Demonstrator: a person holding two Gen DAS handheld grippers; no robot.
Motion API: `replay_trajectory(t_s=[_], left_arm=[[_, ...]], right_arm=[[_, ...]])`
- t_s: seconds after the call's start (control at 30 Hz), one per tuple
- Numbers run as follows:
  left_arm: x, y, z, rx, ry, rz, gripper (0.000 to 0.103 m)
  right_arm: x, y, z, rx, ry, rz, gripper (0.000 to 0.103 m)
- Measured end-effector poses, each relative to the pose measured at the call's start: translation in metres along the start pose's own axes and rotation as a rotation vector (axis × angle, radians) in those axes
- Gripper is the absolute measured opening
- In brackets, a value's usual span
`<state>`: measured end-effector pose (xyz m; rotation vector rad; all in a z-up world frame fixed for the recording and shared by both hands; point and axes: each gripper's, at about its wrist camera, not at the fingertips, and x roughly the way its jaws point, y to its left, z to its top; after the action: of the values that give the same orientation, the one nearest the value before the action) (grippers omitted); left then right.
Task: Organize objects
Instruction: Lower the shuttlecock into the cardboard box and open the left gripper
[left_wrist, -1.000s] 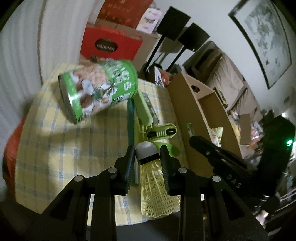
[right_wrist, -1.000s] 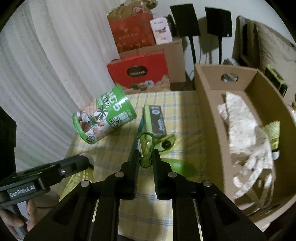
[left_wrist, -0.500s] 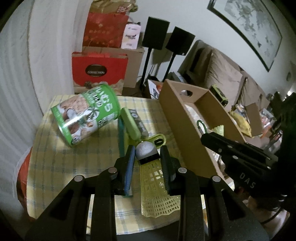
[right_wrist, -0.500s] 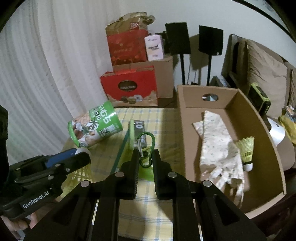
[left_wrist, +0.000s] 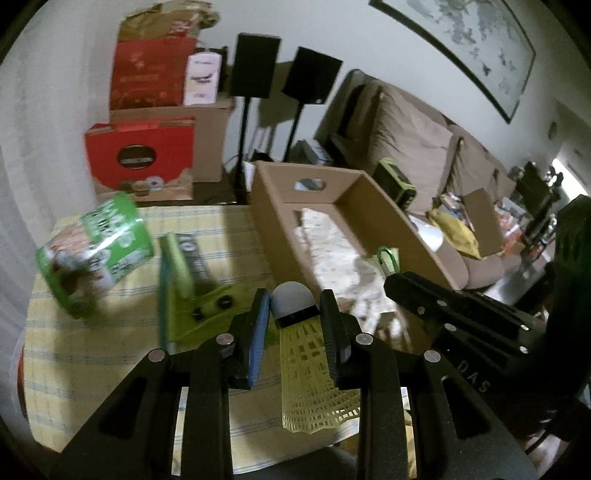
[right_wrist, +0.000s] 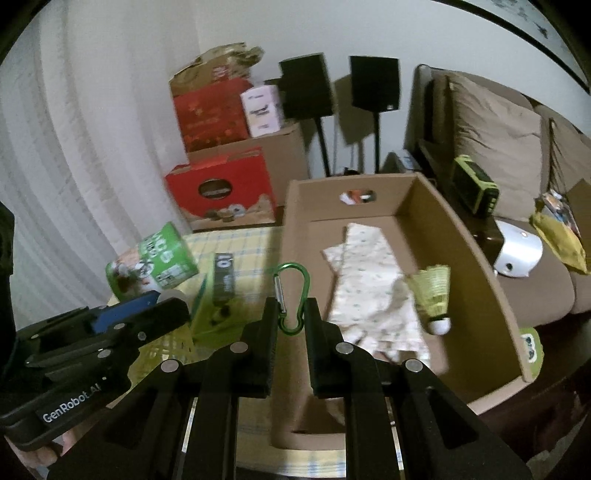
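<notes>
My left gripper (left_wrist: 295, 314) is shut on a yellow shuttlecock (left_wrist: 314, 373), held by its white cork above the checked tablecloth (left_wrist: 92, 350). My right gripper (right_wrist: 291, 317) is shut on a green carabiner (right_wrist: 293, 295), held above the near left wall of the open cardboard box (right_wrist: 491, 295). The box holds a patterned cloth (right_wrist: 369, 269) and another yellow shuttlecock (right_wrist: 434, 291). The box also shows in the left wrist view (left_wrist: 280, 229), with the right gripper's body (left_wrist: 461, 325) beside it. The left gripper's body shows at lower left in the right wrist view (right_wrist: 96, 332).
A green can (left_wrist: 96, 254) lies on its side on the table's left. A green flat box (left_wrist: 184, 266) and green clips (left_wrist: 210, 306) lie mid-table. Red and brown cartons (right_wrist: 225, 192), speaker stands (right_wrist: 306, 92) and a sofa (right_wrist: 517, 147) stand beyond the table.
Both grippers have risen and swung right toward the cardboard box, each still holding its object. The right gripper with the carabiner now hangs over the box's near edge.
</notes>
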<state>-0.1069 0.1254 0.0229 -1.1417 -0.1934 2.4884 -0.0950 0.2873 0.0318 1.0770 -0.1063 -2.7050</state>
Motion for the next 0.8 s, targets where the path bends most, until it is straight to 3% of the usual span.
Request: replay_trajectory(t_s=[0.33,0.8], left_arm=[[0.036,-0.051,0.012,0.029,0.051,-0.069,0.025],[0.098,-0.079,-0.005,0.044,0.174,-0.07,0.025]], right_arm=[[-0.011,-0.047,-0.003,0.063,-0.004,-0.055,0.013],[0.0,-0.093,-0.018,0.134,0.036,-0.105,0.013]])
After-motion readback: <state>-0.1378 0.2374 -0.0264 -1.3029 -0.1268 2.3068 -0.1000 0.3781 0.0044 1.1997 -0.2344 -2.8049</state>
